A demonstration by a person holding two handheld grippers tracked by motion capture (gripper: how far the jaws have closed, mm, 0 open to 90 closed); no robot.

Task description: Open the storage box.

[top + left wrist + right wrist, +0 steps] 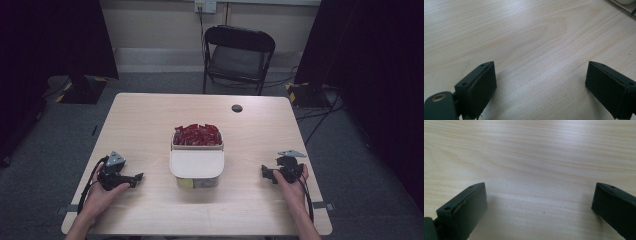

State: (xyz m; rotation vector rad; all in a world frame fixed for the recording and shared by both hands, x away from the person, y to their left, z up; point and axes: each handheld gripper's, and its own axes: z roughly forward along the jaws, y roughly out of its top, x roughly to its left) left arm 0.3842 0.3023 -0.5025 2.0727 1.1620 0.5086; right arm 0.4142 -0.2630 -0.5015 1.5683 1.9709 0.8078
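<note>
A pale wooden counter (150, 120) is standing before a black folding chair (238, 55). At its middle we are seeing a box (196, 170) with its white lid sitting askew, packed with red packets (197, 134). The left gripper (134, 179) and the right gripper (266, 173) are resting on the counter, well apart on either side of the box. Both are showing their 2 jaws spread wide, gripping nothing.

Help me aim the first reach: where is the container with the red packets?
In the high view, the container sits mid-table, between the left gripper and right gripper.
</note>
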